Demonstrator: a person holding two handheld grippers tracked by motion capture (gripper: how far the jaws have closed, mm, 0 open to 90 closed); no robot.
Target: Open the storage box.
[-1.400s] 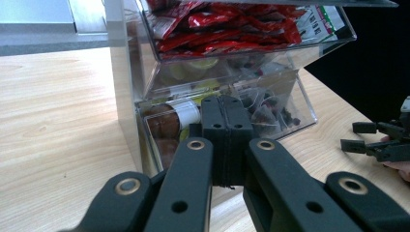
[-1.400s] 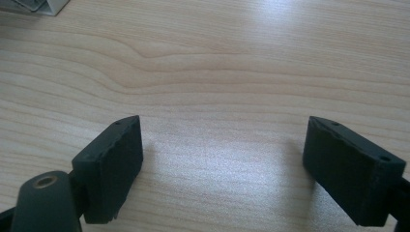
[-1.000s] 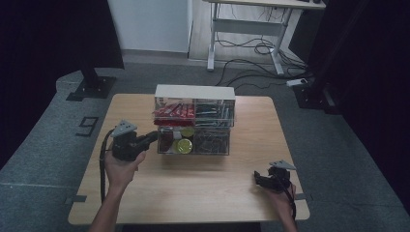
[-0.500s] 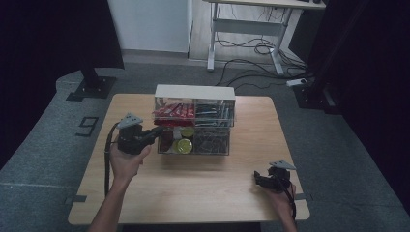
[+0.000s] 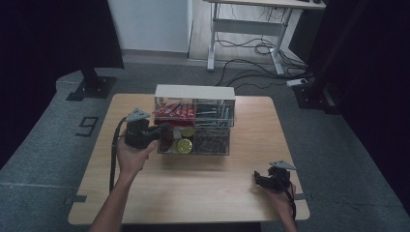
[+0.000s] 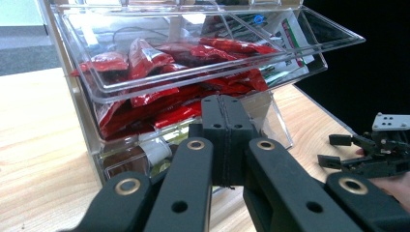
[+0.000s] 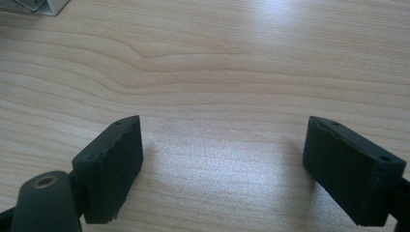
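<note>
Jaws pressed together and empty, the left gripper (image 6: pixel 226 140) is held against the front of the clear tilt-out bin (image 6: pixel 193 53) of red packets (image 6: pixel 159 67) on the table (image 5: pixel 193 193), so a parting of the jaws is judged necessary before a packet is taken, while the right gripper (image 5: pixel 270 178) is rested wide apart near the table's edge.

Lab; black curtains (image 5: pixel 43 34); floor cables (image 5: pixel 251 48)

The high view looks down on the whole wooden table (image 5: pixel 193 188); the left gripper view sits close to the clear drawer organizer (image 6: pixel 159 82) — both share it.
</note>
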